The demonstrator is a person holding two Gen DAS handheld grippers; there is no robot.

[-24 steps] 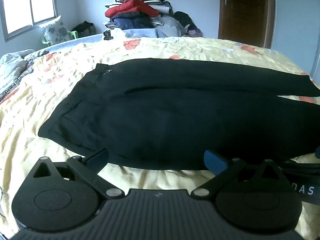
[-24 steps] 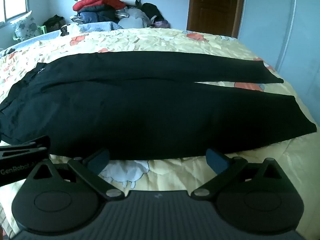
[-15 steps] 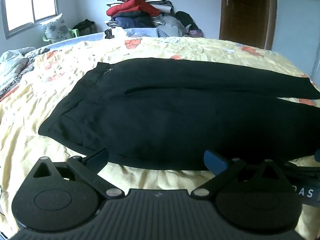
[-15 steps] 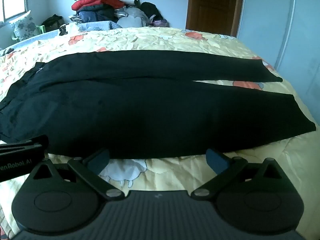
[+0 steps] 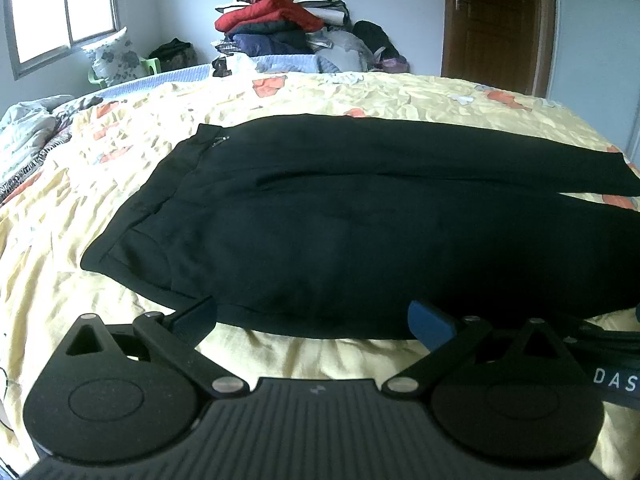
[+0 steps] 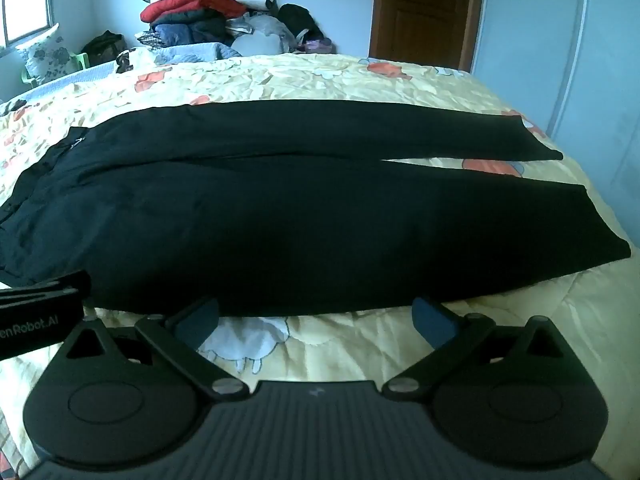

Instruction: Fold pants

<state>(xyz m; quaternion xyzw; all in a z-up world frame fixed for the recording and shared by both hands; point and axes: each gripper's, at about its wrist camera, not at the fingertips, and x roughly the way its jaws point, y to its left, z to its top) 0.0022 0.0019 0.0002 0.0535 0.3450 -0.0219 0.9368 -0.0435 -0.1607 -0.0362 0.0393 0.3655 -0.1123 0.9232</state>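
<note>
The black fabric pants (image 6: pixel 304 216) lie flat on the yellow patterned bed (image 6: pixel 540 320), long axis crosswise, waistband nearer the left tongs (image 5: pixel 314 316), cuffs nearer the right tongs (image 6: pixel 316 316), both tongs gaping wide and empty just short of the near edge.

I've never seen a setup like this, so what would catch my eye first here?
The black pants lie spread flat across the yellow bedspread, waistband left, legs stretching right. Behind the bed, a heap of clothes with a red jacket stands against the wall. Nearest the camera, both open tongs hover at the pants' near edge.
</note>
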